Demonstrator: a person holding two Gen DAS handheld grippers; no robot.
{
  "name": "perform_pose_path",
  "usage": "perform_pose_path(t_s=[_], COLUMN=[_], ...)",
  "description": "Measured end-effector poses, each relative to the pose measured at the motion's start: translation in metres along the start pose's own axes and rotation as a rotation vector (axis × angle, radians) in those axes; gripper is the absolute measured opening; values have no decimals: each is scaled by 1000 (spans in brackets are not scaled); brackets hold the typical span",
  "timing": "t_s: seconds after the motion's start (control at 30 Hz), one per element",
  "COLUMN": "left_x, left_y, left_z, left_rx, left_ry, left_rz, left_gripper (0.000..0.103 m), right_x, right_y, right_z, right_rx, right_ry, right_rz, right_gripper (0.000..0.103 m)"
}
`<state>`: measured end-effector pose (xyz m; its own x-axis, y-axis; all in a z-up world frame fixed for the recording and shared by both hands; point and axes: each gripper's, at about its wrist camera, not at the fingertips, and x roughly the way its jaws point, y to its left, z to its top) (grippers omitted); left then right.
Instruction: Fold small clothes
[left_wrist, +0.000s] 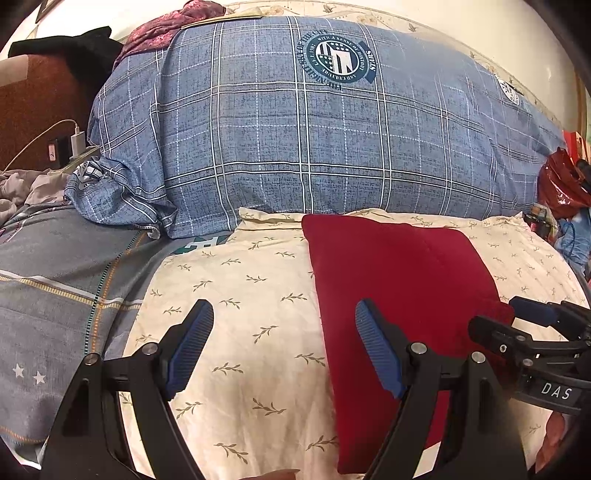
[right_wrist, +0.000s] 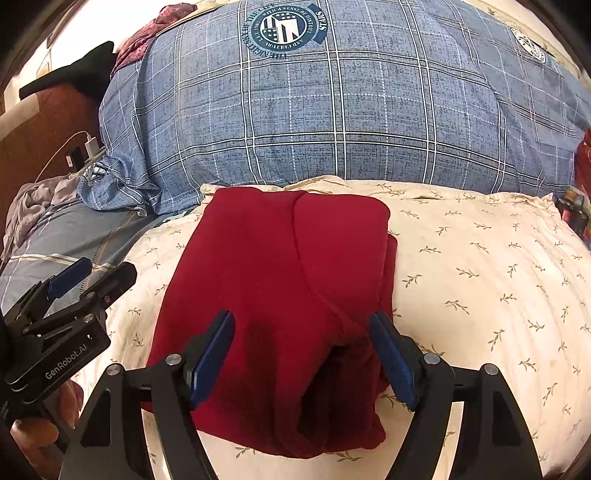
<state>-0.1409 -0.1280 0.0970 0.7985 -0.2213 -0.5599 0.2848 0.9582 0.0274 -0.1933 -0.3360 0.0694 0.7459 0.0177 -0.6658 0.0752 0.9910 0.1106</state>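
- The red garment (right_wrist: 280, 302) lies folded on the cream leaf-print pillow (right_wrist: 480, 280), mid-frame in the right wrist view, long axis running from bottom edge up toward the blue plaid duvet (right_wrist: 332, 110).
- Left tongs (left_wrist: 284, 347) gape wide, empty, over the pillow.
- Right tongs (right_wrist: 301, 354) gape wide over the garment's near end, gripping nothing.

Soft, even indoor light is seen; strong fisheye bending and dark vignetting are shown at the edges.

"DAS" stands on the right gripper (left_wrist: 532, 314); "GenRobot.AI" on the left gripper (right_wrist: 92, 273); the quilt's (right_wrist: 369, 110) crest reads "STYLE".
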Motion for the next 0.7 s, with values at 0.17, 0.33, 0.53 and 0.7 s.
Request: perform_pose_path(t_s=[0.17, 0.33, 0.53, 0.7], left_x=[0, 1, 2, 3], left_y=[0, 0, -1, -3], left_z=[0, 0, -1, -1], left_rx=[9, 9, 13, 16], left_ry=[0, 1, 5, 7], left_rz=[0, 1, -3, -1], left_gripper=[80, 80, 80, 80], right_x=[2, 2, 3, 5], right_y=[-1, -1, -1, -1], right_z=[1, 1, 2, 3], right_rx=[2, 4, 3, -1], right_ry=[4, 4, 9, 12], right_rz=[2, 3, 5, 8], right_gripper=[77, 77, 77, 78])
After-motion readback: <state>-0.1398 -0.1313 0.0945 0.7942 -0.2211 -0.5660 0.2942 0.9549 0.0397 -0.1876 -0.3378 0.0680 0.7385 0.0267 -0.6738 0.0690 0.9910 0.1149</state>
